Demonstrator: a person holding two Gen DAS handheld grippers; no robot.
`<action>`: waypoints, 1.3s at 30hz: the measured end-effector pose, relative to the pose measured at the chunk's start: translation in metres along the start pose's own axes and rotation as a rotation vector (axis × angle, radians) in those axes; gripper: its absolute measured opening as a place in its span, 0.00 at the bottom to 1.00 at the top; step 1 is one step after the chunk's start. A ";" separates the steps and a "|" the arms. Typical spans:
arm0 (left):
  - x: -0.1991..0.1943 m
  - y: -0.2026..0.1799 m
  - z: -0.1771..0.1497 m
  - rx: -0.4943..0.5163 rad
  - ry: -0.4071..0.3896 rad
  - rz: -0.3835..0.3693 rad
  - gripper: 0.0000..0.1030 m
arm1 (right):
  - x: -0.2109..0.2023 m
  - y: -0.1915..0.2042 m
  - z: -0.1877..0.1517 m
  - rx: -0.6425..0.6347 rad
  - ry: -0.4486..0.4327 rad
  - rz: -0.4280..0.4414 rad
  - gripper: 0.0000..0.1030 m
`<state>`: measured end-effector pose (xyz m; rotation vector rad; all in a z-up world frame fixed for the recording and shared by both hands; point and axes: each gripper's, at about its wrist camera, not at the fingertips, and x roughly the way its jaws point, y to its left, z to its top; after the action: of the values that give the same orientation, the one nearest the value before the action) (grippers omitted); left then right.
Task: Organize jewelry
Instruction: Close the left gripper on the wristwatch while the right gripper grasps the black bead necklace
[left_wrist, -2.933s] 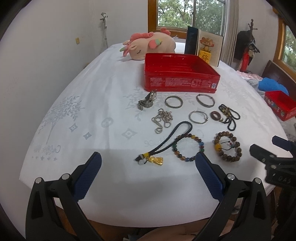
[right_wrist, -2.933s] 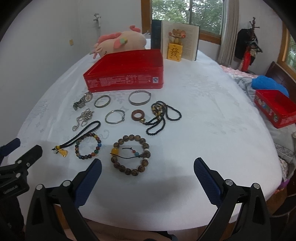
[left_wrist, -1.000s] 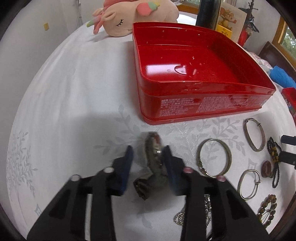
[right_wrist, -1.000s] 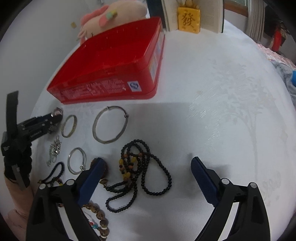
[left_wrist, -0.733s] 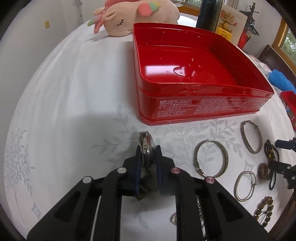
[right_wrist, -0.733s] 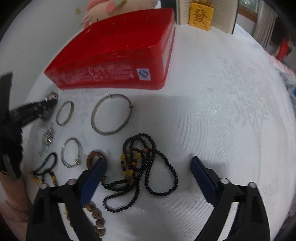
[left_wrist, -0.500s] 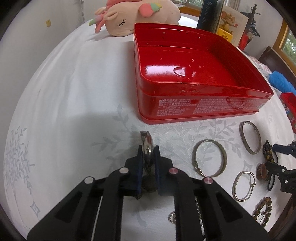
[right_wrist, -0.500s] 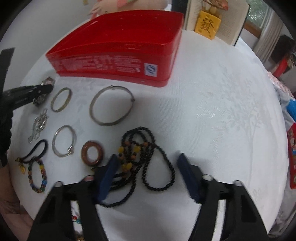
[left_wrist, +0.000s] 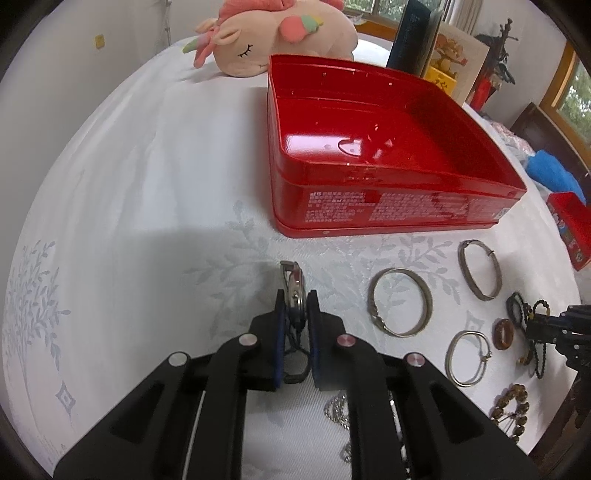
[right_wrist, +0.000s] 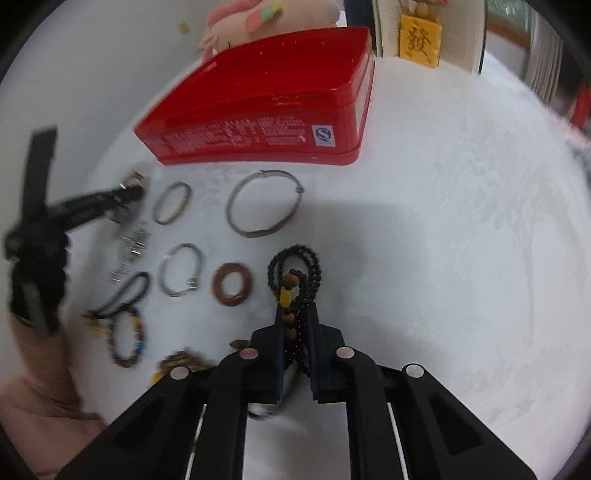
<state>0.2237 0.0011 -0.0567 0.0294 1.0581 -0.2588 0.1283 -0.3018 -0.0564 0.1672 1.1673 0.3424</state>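
My left gripper (left_wrist: 295, 295) is shut on a silver wristwatch (left_wrist: 293, 282) on the white tablecloth, just in front of the open, empty red tin (left_wrist: 384, 155). My right gripper (right_wrist: 295, 314) is shut on a black bead necklace (right_wrist: 295, 266) with orange beads; its loop lies ahead of the fingertips. The left gripper also shows at the left of the right wrist view (right_wrist: 122, 195), holding the watch (right_wrist: 133, 181). The red tin (right_wrist: 266, 99) stands beyond the jewelry.
Metal bangles (left_wrist: 400, 301) (left_wrist: 480, 273) (left_wrist: 469, 356), a brown ring (right_wrist: 232, 283), a silver chain (right_wrist: 131, 245), a black cord (right_wrist: 125, 293) and bead bracelets (right_wrist: 127, 338) lie on the cloth. A plush toy (left_wrist: 277, 37), a book (left_wrist: 417, 40) and a second red box (left_wrist: 570, 225) stand around.
My left gripper closed on the watch. My right gripper moved down and forward and closed on the black bead necklace.
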 end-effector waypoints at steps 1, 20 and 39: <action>-0.003 0.000 0.000 -0.001 -0.005 -0.001 0.09 | -0.005 -0.001 -0.002 0.009 -0.012 0.016 0.09; -0.053 -0.018 -0.007 0.026 -0.099 -0.039 0.09 | -0.015 0.002 0.012 0.000 -0.044 -0.027 0.08; -0.038 -0.008 -0.007 0.006 -0.070 -0.029 0.09 | 0.030 0.018 0.021 -0.109 0.037 -0.144 0.32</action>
<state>0.1984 0.0014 -0.0261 0.0102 0.9887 -0.2868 0.1545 -0.2732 -0.0687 -0.0184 1.1867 0.2814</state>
